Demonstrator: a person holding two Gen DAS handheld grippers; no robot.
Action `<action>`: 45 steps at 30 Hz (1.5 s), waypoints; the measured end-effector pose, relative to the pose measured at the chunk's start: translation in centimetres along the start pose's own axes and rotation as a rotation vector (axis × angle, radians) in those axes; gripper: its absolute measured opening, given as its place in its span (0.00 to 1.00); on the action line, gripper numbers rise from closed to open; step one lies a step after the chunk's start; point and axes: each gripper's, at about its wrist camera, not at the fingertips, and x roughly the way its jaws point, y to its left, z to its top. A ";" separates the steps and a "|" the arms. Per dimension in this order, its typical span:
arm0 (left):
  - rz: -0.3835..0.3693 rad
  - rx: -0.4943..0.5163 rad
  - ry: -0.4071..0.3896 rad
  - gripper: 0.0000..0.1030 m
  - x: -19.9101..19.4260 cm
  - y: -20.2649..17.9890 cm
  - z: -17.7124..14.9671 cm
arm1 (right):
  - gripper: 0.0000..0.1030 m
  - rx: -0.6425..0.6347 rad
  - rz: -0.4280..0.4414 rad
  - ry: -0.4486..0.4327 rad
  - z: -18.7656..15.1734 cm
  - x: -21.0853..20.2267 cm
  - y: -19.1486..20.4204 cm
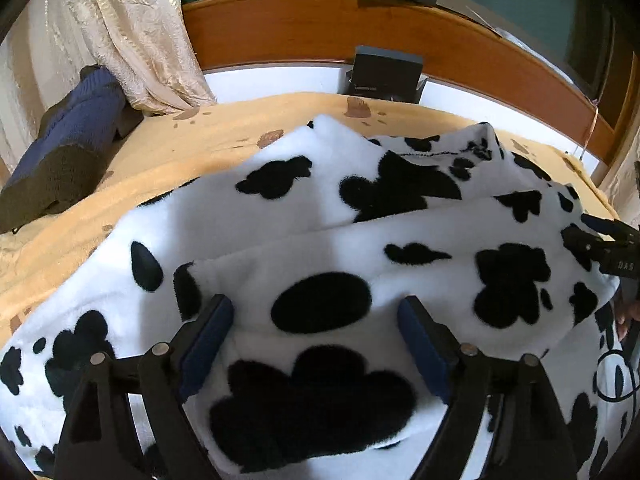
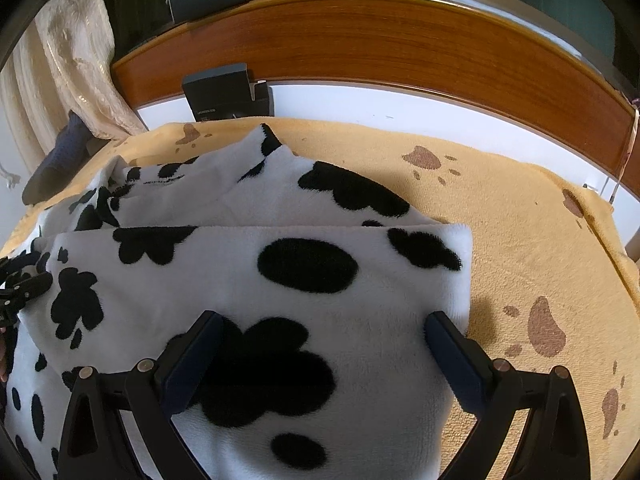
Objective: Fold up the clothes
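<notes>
The cow-print fleece garment [image 1: 320, 216] lies spread on a tan blanket [image 1: 168, 148] that covers the bed, with one layer already turned over the rest so that a straight folded edge runs across its middle. That flat surface seems to be the reason it lies here: the soft pile needs a broad support to keep its creases.

The left gripper [image 1: 316, 320] hangs just above the near part of the garment, jaws spread wide, nothing pinched between them; a black patch shows in the gap. The right gripper [image 2: 324, 336] is likewise spread wide and empty over the garment's right-hand corner, its outer finger near the edge where fleece meets blanket. Both tilt steeply down toward the cloth, side by side, which suggests the fold has been laid and let go.

Beyond, a dark box [image 2: 226, 94] stands against the wooden headboard [image 2: 380, 48], and a dark blue knit [image 1: 68, 152] rests at the left, by a cream curtain [image 1: 132, 36].
</notes>
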 end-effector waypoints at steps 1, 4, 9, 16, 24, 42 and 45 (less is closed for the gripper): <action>0.001 0.002 -0.002 0.87 0.1 -0.1 0.0 | 0.99 -0.001 -0.001 0.000 0.0 0.0 0.0; 0.003 0.007 -0.002 0.88 0.1 -0.1 0.0 | 0.99 -0.002 -0.001 0.001 0.0 0.0 0.0; -0.027 -0.067 -0.002 0.89 -1.5 0.4 0.6 | 0.99 -0.003 -0.001 0.001 0.0 0.0 0.0; -0.045 -0.062 0.030 0.92 -1.5 -0.3 -0.1 | 0.99 -0.003 -0.005 -0.004 0.0 -0.1 0.0; 0.009 0.023 0.007 0.99 -0.1 -1.0 -0.8 | 0.99 -0.026 -0.029 -0.010 0.0 -0.1 0.4; 0.014 0.021 -0.005 0.99 -0.2 -1.1 -1.0 | 0.99 -0.047 -0.051 -0.021 -0.1 -0.4 0.9; 0.015 0.022 -0.005 0.99 -0.2 -1.1 -1.0 | 0.99 -0.052 -0.056 -0.023 -0.1 -0.4 1.0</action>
